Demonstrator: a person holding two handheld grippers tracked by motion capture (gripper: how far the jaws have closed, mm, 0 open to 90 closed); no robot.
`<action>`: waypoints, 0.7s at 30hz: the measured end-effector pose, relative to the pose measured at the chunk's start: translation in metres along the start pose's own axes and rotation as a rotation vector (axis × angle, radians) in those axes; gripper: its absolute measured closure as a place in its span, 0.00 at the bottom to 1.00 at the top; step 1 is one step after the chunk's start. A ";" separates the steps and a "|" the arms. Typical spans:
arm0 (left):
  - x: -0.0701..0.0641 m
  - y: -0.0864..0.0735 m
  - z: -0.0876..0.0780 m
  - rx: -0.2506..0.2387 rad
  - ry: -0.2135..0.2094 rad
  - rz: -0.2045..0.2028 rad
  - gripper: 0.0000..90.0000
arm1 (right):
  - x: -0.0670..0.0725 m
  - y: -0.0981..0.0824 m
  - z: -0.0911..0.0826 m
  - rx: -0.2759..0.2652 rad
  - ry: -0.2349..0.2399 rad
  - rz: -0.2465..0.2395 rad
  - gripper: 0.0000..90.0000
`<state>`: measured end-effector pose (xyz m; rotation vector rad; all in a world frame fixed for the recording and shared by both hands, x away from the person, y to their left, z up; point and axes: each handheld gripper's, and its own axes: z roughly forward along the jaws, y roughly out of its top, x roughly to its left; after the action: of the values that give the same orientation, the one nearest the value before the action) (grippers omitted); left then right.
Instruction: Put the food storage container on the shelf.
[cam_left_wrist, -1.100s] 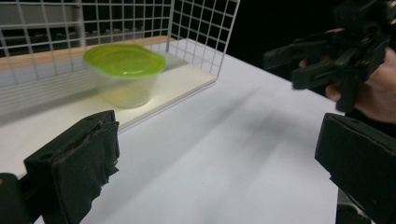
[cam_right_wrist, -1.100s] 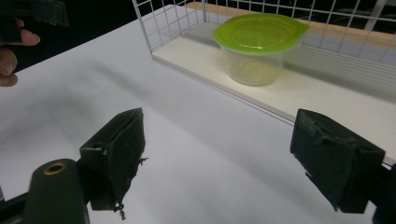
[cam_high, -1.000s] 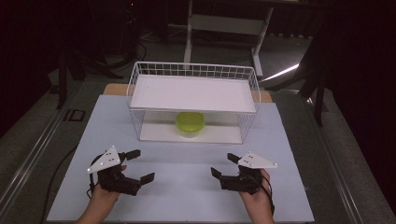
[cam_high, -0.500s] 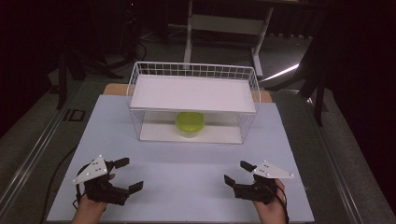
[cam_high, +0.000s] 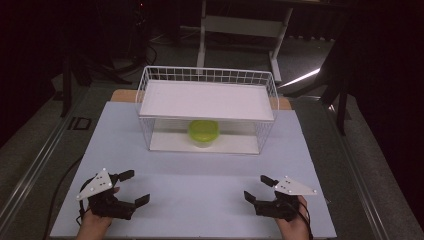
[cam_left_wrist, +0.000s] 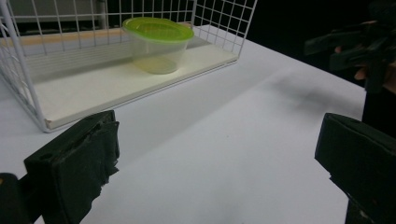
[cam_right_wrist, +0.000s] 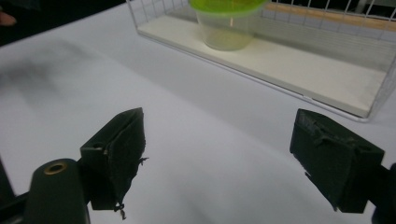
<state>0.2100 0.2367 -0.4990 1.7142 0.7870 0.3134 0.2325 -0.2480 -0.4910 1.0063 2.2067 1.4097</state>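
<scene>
Green-lidded container (cam_high: 203, 133) at frame centre, inside white wire basket (cam_high: 150, 107) — left gripper (cam_high: 134, 187) lower left, right gripper (cam_high: 259, 189) lower right, both jaws wide, holding nothing.

Tub (cam_high: 203, 134): clear body, lime-green lid. Rack (cam_high: 150, 90): white wire in a square grid pattern, with plain white shelves. Table (cam_high: 200, 175): pale bluish-white, unpatterned. Left gripper (cam_high: 134, 187), at 7 o'clock: black, with a pale grey plate. Right gripper (cam_high: 259, 189), at 5 o'clock: black, with a pale grey plate.
</scene>
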 end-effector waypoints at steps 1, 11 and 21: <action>0.000 0.000 0.000 -0.005 -0.009 -0.008 0.01 | -0.001 -0.001 0.001 0.007 -0.004 -0.001 0.20; 0.001 -0.002 0.004 0.015 0.000 -0.029 0.01 | -0.008 -0.004 0.006 0.009 -0.009 0.015 0.20; 0.013 -0.003 -0.002 -0.031 0.042 -0.050 0.01 | -0.004 -0.006 0.015 0.041 0.014 -0.007 0.20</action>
<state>0.2174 0.2466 -0.5042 1.6607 0.8510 0.3268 0.2422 -0.2426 -0.5032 1.0038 2.2560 1.3779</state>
